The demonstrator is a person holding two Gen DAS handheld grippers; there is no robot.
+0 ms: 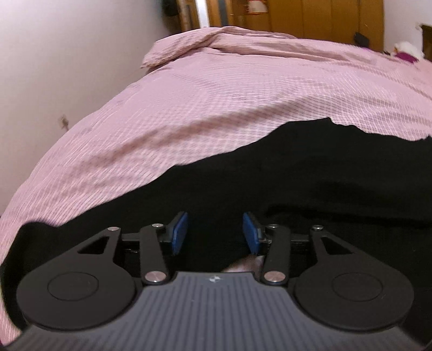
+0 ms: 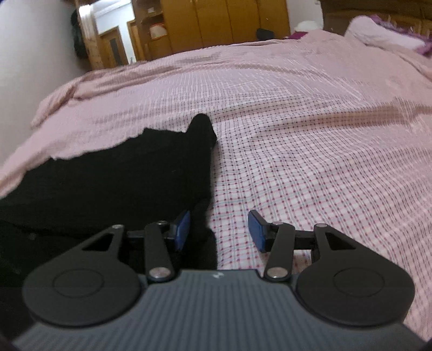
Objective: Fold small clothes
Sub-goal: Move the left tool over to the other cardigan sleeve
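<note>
Pink checked bedsheet carries a black cloth garment (wooden wardrobe beyond); left tongs and right tongs spread, pinching nothing, over the garment's edge.

One black garment, one pink checked bedspread, two grippers, one pillow.

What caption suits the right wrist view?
Open right gripper over the black garment's edge on a pink checked bedsheet.
</note>
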